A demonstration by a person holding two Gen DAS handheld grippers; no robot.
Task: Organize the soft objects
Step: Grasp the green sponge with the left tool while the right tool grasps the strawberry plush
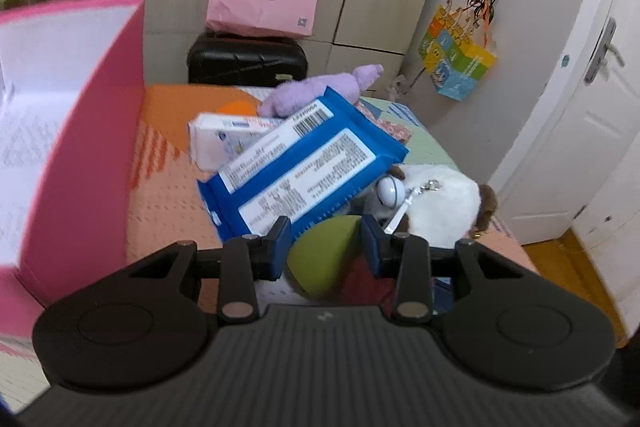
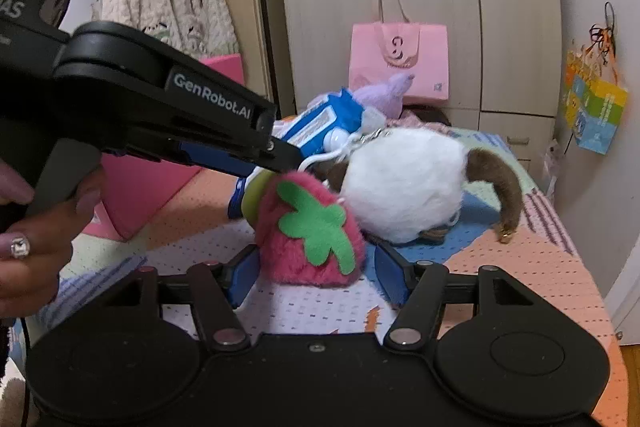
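Pink strawberry plush [image 2: 310, 231] sits on the bed [image 2: 520, 267] between the right gripper's [image 2: 318, 269] spread fingers, not yet pinched. Left gripper [image 1: 326, 247] fingers, also spread, flank its green part; the blue pack [image 1: 304, 167] lies beyond.

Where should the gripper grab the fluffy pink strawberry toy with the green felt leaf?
Grip the fluffy pink strawberry toy across its round middle, coming straight from the near side. The right gripper already has an open finger on each side, and the soft, wide body should squash between them. I'd avoid the flat green felt leaf; it's probably too thin to hold.
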